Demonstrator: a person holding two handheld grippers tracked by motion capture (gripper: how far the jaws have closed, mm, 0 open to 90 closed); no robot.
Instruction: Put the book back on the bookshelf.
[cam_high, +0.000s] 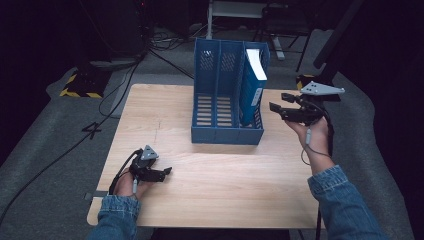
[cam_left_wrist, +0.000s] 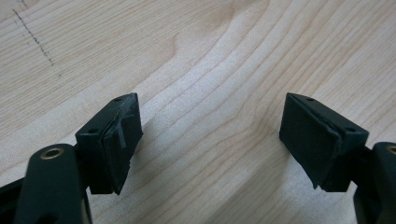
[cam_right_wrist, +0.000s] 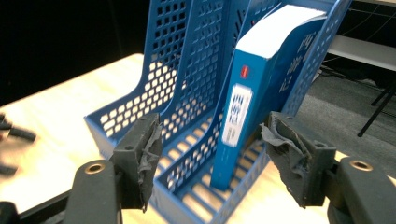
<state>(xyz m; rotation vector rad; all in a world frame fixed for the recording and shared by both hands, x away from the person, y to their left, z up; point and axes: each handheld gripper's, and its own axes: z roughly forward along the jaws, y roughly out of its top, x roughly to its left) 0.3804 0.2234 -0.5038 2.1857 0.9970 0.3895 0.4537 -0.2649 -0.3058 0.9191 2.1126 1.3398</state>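
At the near left of the bench (cam_high: 210, 170), the left gripper (cam_high: 162, 173) rests low over bare wood, its fingers (cam_left_wrist: 112, 144) spread with nothing between them. Farther off at the right, the right gripper (cam_high: 284, 106) hangs just beside the blue file rack (cam_high: 220, 132), fingers (cam_right_wrist: 140, 158) spread wide and empty, aimed at the blue book (cam_right_wrist: 261, 102) standing upright in the rack's rightmost compartment. The book looks thick, stiff and fairly heavy, its cover probably smooth; pinching across the spine, high up where it clears the rack wall, seems safest.
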